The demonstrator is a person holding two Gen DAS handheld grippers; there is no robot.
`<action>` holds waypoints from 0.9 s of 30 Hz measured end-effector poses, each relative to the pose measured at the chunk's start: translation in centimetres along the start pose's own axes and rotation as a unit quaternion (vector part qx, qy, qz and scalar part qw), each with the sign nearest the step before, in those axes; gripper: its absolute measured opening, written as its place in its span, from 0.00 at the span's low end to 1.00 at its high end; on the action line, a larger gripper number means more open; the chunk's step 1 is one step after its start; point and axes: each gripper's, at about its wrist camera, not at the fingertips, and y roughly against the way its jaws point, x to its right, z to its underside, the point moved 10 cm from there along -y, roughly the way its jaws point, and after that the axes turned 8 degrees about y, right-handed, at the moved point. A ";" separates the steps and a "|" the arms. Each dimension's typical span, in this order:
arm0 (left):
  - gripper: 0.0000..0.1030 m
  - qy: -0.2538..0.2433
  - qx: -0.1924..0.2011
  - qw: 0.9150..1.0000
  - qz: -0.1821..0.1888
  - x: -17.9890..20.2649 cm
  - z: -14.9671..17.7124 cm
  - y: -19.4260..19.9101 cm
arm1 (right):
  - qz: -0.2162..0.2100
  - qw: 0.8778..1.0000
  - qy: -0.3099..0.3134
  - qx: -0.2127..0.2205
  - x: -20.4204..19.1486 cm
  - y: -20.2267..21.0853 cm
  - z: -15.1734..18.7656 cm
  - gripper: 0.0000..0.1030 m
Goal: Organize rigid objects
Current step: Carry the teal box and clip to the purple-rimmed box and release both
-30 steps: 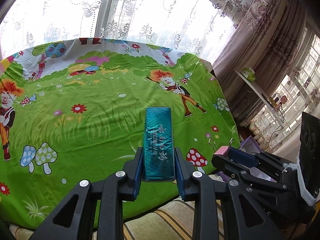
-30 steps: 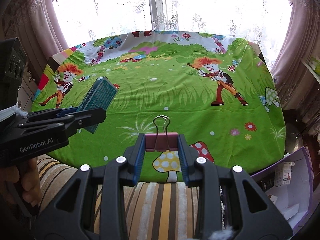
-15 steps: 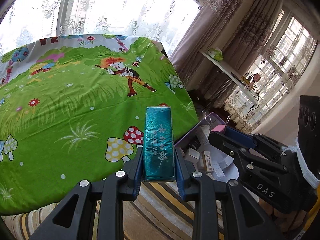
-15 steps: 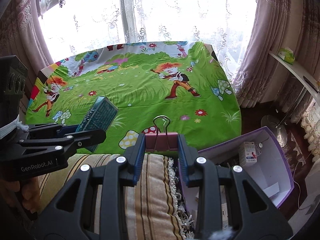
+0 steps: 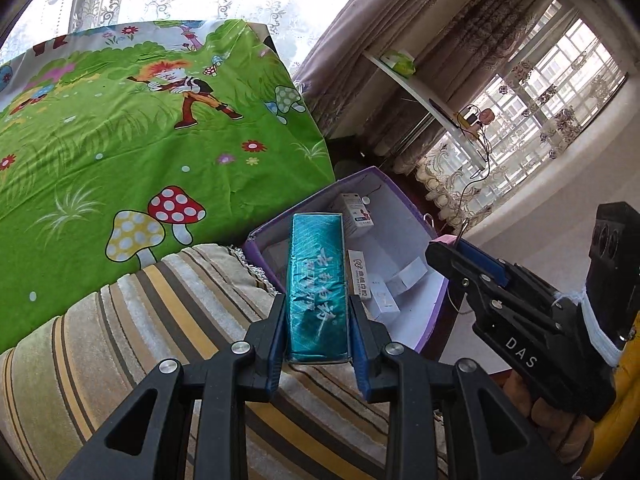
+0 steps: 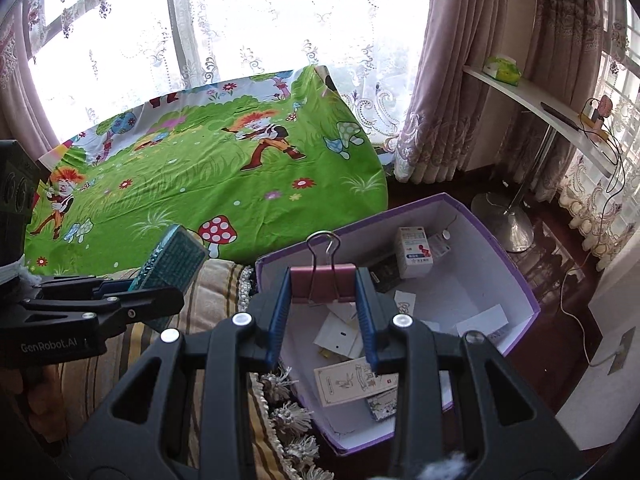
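Note:
My left gripper (image 5: 319,312) is shut on a long teal box (image 5: 317,280) with white lettering, held over the near rim of a purple open box (image 5: 412,204) on the floor. My right gripper (image 6: 323,300) is shut on a pink binder clip (image 6: 323,282) with wire handles up, held above the same purple box (image 6: 516,276). The left gripper with the teal box (image 6: 172,268) shows at the left of the right wrist view. The right gripper (image 5: 444,250) shows at the right of the left wrist view.
Several small cartons and papers lie inside the purple box, among them a white medicine carton (image 6: 414,254). A striped cushion (image 5: 120,332) lies beside it. A table with a green cartoon cloth (image 6: 208,172) stands behind. A shelf (image 6: 536,100) and curtains are at right.
Both grippers have swung right, off the green table, and now hang over the purple box. Each keeps its hold on its object.

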 end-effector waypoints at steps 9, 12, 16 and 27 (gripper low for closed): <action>0.30 0.002 -0.037 0.999 0.001 1.9 1.1 -3.2 | 0.032 0.999 -0.034 -0.012 3.5 0.0 1.6 0.35; 0.35 0.008 -0.044 0.999 -0.004 1.6 1.3 -3.8 | 0.036 0.999 -0.037 -0.013 3.7 0.0 1.8 0.35; 0.49 0.025 -0.045 0.999 -0.007 0.8 1.3 -3.7 | 0.036 0.998 -0.051 -0.018 4.0 -0.2 2.0 0.41; 0.75 0.005 -0.034 0.999 -0.031 1.6 3.5 -2.2 | 0.069 0.994 -0.074 -0.050 4.9 1.6 4.5 0.70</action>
